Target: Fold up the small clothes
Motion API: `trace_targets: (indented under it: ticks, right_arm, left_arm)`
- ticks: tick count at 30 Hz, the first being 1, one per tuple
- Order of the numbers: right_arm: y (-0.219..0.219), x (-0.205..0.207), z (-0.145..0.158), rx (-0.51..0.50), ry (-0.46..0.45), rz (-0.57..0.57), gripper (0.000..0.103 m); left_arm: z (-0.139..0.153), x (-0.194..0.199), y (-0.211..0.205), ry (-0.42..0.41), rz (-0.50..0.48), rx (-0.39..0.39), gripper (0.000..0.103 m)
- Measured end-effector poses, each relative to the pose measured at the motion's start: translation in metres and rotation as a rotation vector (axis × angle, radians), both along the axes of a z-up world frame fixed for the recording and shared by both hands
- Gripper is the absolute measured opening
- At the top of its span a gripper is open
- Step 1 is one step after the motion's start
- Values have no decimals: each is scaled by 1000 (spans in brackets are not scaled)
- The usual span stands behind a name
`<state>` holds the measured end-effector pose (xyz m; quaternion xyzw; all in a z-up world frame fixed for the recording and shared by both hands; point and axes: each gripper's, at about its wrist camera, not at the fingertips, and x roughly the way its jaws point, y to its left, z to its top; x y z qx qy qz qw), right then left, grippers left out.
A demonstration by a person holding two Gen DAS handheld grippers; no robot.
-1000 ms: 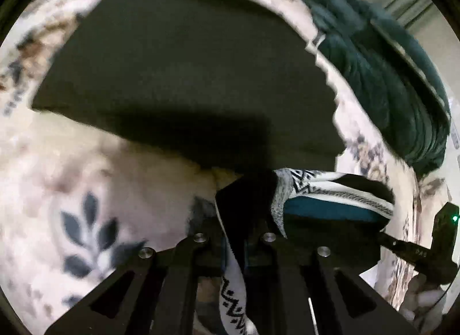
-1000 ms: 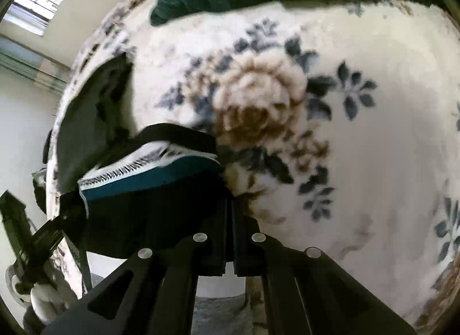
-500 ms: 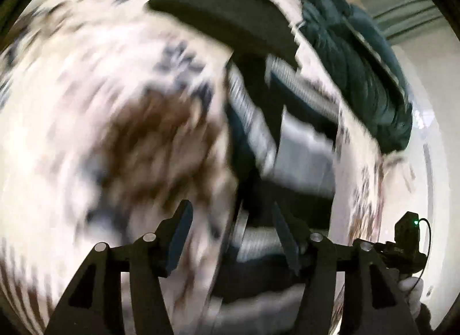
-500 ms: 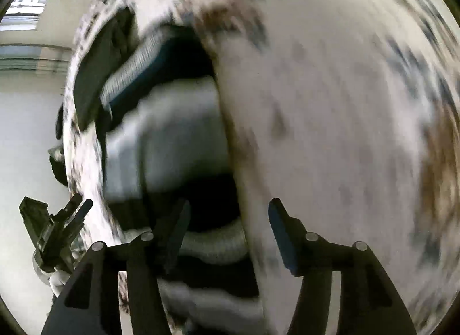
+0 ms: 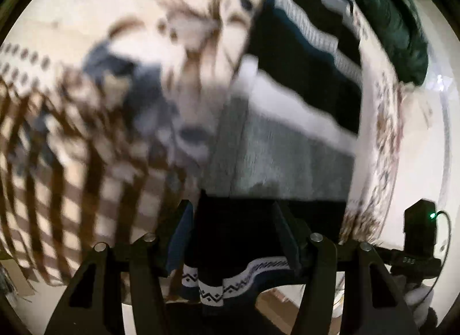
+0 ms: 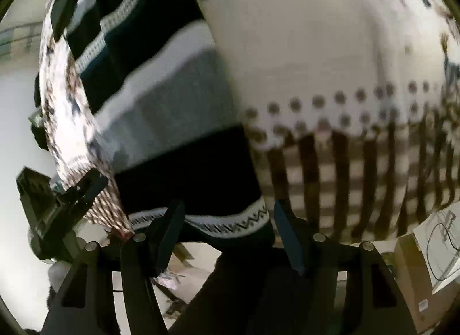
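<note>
Striped knit garment (image 5: 287, 133), in black, grey and white bands, lies spread on the floral blanket (image 5: 129, 47), filling the centre-right of the left view and the left half of the right view. Left gripper (image 5: 233, 237) and right gripper (image 6: 227, 231) both have their fingers released, straddling its patterned hem at lower centre.

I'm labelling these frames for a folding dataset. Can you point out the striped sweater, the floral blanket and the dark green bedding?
striped sweater (image 5: 287, 150): left wrist view, on its grey band.
floral blanket (image 6: 302, 32): right wrist view, on a plain cream patch.
dark green bedding (image 5: 394, 21): left wrist view, on its rumpled middle.
</note>
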<state>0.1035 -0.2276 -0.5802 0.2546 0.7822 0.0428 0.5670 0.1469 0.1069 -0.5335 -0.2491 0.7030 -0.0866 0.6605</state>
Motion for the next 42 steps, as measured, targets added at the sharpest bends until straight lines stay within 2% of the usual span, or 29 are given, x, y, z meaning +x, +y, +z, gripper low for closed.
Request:
trace_targets:
  ticks: [1, 2, 3, 4, 5, 7, 8, 9, 11, 13, 14, 16, 19, 20, 22, 23, 25, 27, 28, 29, 30, 33, 36, 37, 38, 41, 42]
  right_arm:
    - [1, -6, -4, -1, -2, 3, 66]
    - [4, -14, -11, -10, -6, 2, 66]
    - [6, -17, -16, -15, -8, -1, 66]
    - [7, -23, -22, -25, -15, -12, 66]
    - [11, -25, -27, -40, -25, -19, 65]
    - [14, -33, -32, -47, -57, -47, 26]
    - [15, -33, -33, -42, -54, -60, 15]
    - [16, -39, -29, -37, -68, -87, 15]
    - [22, -44, -18, -51, -108, -71, 13]
    - [25, -50, -10, -81, -135, -52, 13]
    - [26, -51, -10, -85, -138, -52, 13]
    - [30, -53, -21, -112, -133, -32, 12]
    - [32, -51, -38, -84, -96, -1, 13]
    - [31, -49, -39, -72, -78, -7, 15]
    - [26, -44, -32, -28, -63, -24, 29]
    - [22, -42, -24, -28, -57, -14, 43]
    - [14, -36, -6, -44, -91, -7, 45]
    - [7, -17, 18, -73, -150, 2, 46]
    - [5, -1, 28, -80, -176, -7, 46]
    - [1, 15, 35, -73, -197, -27, 48]
    - [-4, 35, 39, -65, -214, -42, 54]
    - [-8, 100, 39, -84, -280, -84, 54]
    - [-11, 174, 24, -98, -324, -134, 54]
    - [-18, 192, 19, -93, -323, -149, 54]
    - [-16, 211, 11, -76, -322, -169, 54]
    - [-13, 264, -9, -17, -344, -189, 54]
    - [-11, 273, -14, -16, -354, -182, 44]
  left_arm:
    - [-3, -5, -5, -2, -14, 15, 54]
    - [-5, -10, -10, -19, -20, 40, 46]
    - [-5, -16, -12, -54, -24, 75, 31]
    - [-5, -21, -13, -70, -35, 103, 9]
    - [0, -26, -11, -97, -26, 109, 9]
    - [13, -32, -7, -135, 5, 106, 8]
    - [21, -34, -7, -156, 2, 113, 8]
    - [31, -37, -8, -179, -7, 126, 8]
    - [37, -40, -7, -196, -23, 138, 8]
    - [28, -40, -3, -181, -19, 160, 7]
    - [14, -40, -1, -147, -19, 170, 6]
    - [-16, -45, 12, -77, 12, 155, 8]
    - [-14, -43, 21, -53, 41, 113, 15]
    - [-2, -39, 22, -49, 37, 134, 29]
    - [27, -30, 25, -93, 51, 147, 43]
    - [38, -24, 26, -117, 58, 146, 54]
    - [70, 3, 28, -197, 82, 124, 66]
    - [91, 52, 27, -289, 110, 88, 70]
    - [92, 69, 27, -310, 116, 73, 70]
    - [92, 104, 27, -339, 127, 62, 70]
    - [87, 133, 30, -356, 130, 60, 70]
    - [55, 206, 23, -332, 127, 52, 70]
    - [14, 263, 14, -301, 94, 58, 67]
    - [10, 264, 15, -308, 91, 65, 58]
    - [5, 269, 15, -322, 83, 80, 31]
    - [-6, 269, 25, -340, 72, 106, 29]
    - [-10, 268, 30, -339, 72, 106, 29]
